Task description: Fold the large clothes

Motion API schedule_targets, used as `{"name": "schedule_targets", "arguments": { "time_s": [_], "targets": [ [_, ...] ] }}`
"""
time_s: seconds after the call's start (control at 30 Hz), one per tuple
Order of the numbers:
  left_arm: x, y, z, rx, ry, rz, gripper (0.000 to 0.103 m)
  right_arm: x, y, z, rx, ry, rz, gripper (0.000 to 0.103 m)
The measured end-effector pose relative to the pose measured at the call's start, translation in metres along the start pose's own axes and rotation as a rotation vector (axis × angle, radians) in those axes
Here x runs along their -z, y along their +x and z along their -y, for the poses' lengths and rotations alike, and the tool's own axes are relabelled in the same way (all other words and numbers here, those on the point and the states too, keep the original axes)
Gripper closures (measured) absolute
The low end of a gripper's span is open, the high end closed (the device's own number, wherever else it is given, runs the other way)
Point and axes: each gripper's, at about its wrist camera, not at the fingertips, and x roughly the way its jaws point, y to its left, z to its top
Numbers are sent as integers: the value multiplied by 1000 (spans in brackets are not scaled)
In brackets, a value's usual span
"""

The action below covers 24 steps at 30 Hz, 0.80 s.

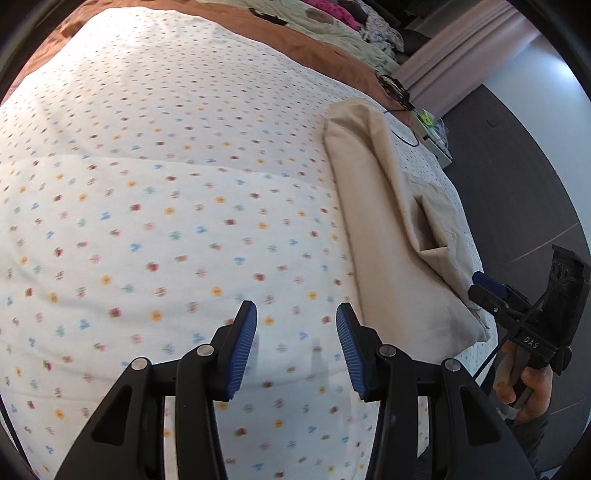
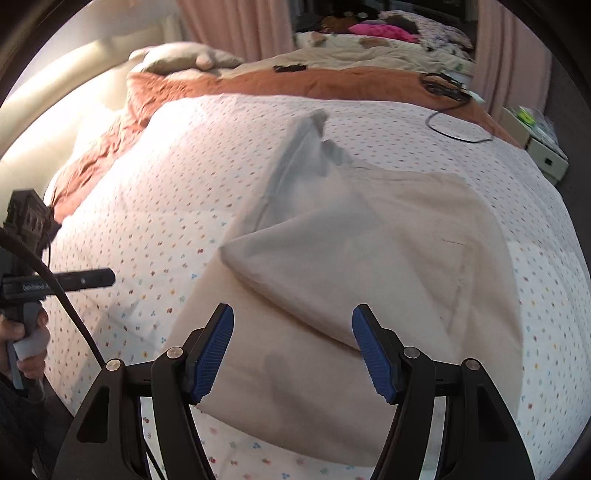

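Note:
A beige garment lies partly folded on the flower-dotted white bedspread, with one flap laid over toward the left. My right gripper hovers open just above the garment's near part, its blue pads wide apart and pressing on nothing. In the left wrist view the garment is a long folded strip at the right. My left gripper is open over bare bedspread to the left of it, holding nothing. Each gripper shows in the other's view, hand-held: the right gripper and the left gripper.
A rust-brown blanket and pillows lie at the head of the bed. A black cable loops near the far right corner, beside a light box. Another bed with piled clothes, pink curtains and dark floor lie beyond.

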Motion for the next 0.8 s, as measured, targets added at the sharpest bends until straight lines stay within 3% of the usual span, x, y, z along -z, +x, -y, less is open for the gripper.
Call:
{"name": "schedule_targets", "arguments": {
  "time_s": [0.27, 0.3, 0.33, 0.43, 0.8],
  "targets": [
    [11, -27, -27, -55, -30, 15, 57, -19, 48, -32, 145, -118, -28, 38],
    [11, -32, -29, -60, -30, 22, 57, -19, 53, -34, 152, -111, -22, 51],
    [11, -35, -31, -64, -33, 28, 57, -18, 55, -39, 157, -102, -21, 77],
    [10, -41, -36, -71, -52, 43, 57, -24, 56, -37, 124, -63, -17, 96],
    [3, -34, -23, -48, -27, 32, 57, -38, 2, -10, 146, -60, 88, 102]
  ]
}}
